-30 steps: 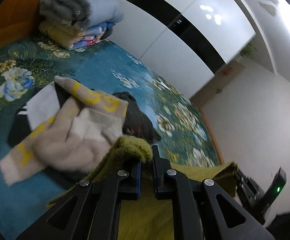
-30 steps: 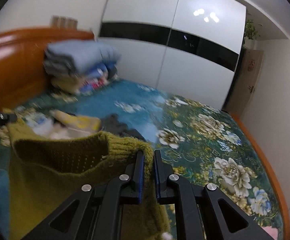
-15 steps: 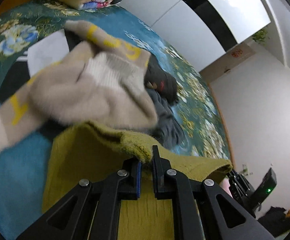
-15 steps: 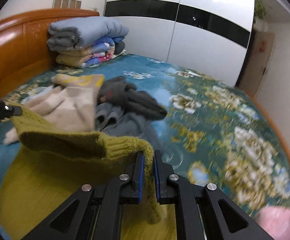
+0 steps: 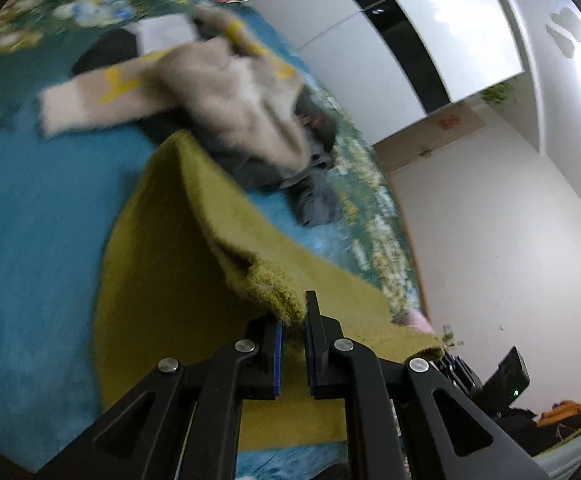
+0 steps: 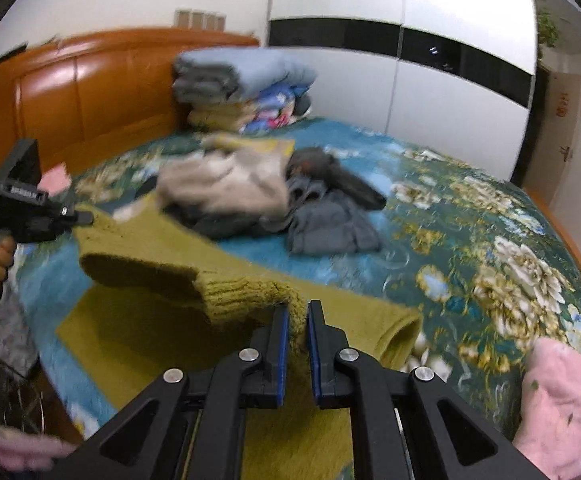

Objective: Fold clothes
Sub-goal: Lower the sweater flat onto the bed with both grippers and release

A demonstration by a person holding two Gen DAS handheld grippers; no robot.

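Observation:
An olive-green knit sweater (image 5: 158, 264) lies partly on the blue floral bed, its near edge lifted and doubled over. My left gripper (image 5: 292, 316) is shut on one corner of that edge. My right gripper (image 6: 298, 322) is shut on the other corner of the sweater (image 6: 138, 248). The left gripper also shows in the right wrist view (image 6: 30, 208), held in a hand at the left, at the far end of the lifted edge. The lower layer of the sweater lies flat under both grippers.
A pile of unfolded clothes sits mid-bed: a beige sweater with yellow marks (image 6: 222, 184) and grey and dark garments (image 6: 330, 220). Folded quilts (image 6: 242, 80) are stacked by the wooden headboard (image 6: 70, 92). A pink garment (image 6: 562, 400) lies at the near right. White wardrobes (image 6: 450, 60) stand behind.
Both grippers have lowered toward the bed and moved forward with the sweater's edge, and more of the sweater now lies spread on the bedspread. Both stay shut on it.

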